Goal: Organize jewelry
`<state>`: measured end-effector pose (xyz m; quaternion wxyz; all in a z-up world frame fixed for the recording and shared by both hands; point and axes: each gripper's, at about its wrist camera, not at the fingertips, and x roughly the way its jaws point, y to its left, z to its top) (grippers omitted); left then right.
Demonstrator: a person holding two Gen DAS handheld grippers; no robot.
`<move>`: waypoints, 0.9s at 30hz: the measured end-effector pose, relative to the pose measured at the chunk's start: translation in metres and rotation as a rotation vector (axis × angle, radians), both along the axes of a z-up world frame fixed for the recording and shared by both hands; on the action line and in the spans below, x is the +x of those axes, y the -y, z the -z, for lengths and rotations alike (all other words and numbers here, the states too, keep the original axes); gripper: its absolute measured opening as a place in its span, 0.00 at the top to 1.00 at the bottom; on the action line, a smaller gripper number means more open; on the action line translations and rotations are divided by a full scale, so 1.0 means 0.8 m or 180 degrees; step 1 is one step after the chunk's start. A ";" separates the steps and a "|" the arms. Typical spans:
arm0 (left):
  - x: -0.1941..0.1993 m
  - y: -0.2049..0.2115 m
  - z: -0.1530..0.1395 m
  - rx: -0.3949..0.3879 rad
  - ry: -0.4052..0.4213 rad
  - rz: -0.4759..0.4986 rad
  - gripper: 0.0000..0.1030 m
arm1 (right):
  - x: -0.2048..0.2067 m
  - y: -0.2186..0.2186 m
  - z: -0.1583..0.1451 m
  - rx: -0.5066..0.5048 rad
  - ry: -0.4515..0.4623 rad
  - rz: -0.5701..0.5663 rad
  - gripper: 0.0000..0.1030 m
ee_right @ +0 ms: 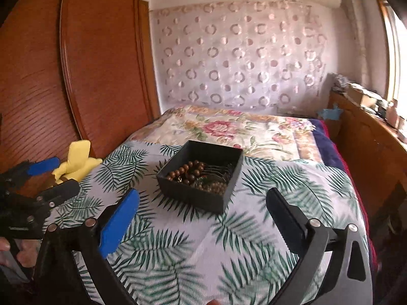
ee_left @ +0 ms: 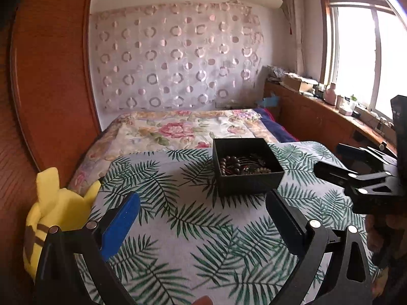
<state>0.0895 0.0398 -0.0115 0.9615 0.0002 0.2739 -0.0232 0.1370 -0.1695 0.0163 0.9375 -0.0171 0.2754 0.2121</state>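
Observation:
A black open box (ee_left: 248, 175) sits on the leaf-print cloth (ee_left: 193, 233); it also shows in the right wrist view (ee_right: 201, 193). Inside lie brown bead bracelets (ee_left: 230, 165) and other jewelry (ee_right: 193, 174). My left gripper (ee_left: 203, 203) is open and empty, a little in front of the box. My right gripper (ee_right: 203, 200) is open and empty, close to the box's front corner. The right gripper also shows at the right edge of the left wrist view (ee_left: 361, 175). The left gripper also shows at the left edge of the right wrist view (ee_right: 48, 178).
A yellow plush toy (ee_left: 58, 213) lies at the cloth's left edge against the wooden wardrobe (ee_left: 51, 76). A floral quilt (ee_left: 183, 129) covers the bed behind the box. A wooden counter (ee_left: 325, 117) with clutter runs under the window on the right.

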 end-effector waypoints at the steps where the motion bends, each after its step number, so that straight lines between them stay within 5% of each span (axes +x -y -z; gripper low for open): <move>1: -0.008 0.003 -0.001 -0.0004 0.0022 -0.0009 0.08 | -0.009 0.003 -0.002 0.0005 0.0020 0.0029 0.02; 10: -0.060 0.020 -0.006 -0.0053 0.0132 0.0046 0.08 | -0.088 0.038 -0.020 0.0057 0.0284 0.0292 0.02; 27: -0.083 0.025 -0.012 -0.0008 0.0209 0.0070 0.08 | -0.114 0.049 -0.019 0.0106 0.0358 0.0344 0.02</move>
